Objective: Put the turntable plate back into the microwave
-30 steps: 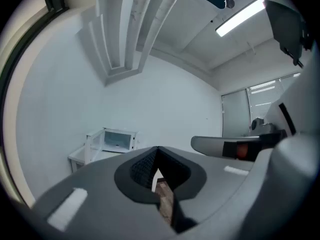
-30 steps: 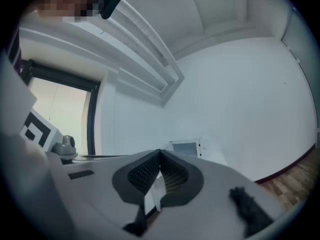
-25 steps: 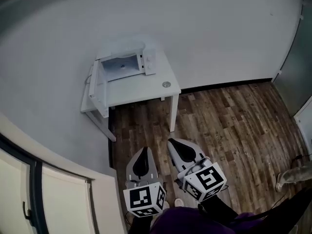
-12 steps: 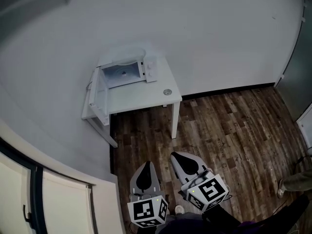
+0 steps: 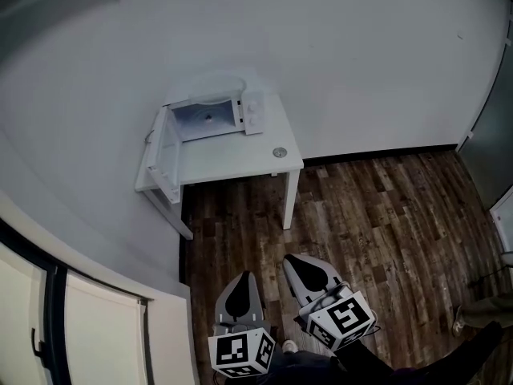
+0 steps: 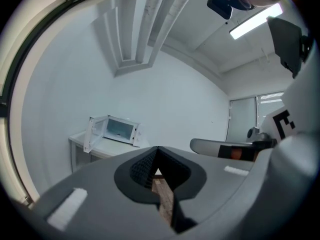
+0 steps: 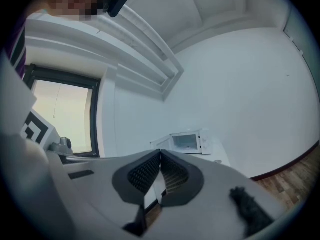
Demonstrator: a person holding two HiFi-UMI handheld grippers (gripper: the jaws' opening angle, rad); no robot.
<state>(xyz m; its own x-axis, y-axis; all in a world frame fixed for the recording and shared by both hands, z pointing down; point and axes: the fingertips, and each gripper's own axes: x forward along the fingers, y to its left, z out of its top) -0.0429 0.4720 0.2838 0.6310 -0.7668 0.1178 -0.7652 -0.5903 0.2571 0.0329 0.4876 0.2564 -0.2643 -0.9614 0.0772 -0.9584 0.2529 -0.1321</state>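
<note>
- Left gripper (image 5: 243,277): grey jaws pressed together, empty, low over the dark wooden plank floor (image 5: 385,207).
- Right gripper (image 5: 292,259): likewise closed and empty, just beside.
- Boxy white microwave (image 5: 216,117): door swung open, on small white table (image 5: 232,163), well apart.
- Small round grey disc (image 5: 280,151) near table's corner; too small to confirm as turntable plate.

Worktop (image 5: 232,157) well ahead of the jaws, microwave (image 5: 215,112) at its back, door (image 5: 159,147) open to the left, small round object (image 5: 279,151) at its right edge, floor (image 5: 385,207) between
</note>
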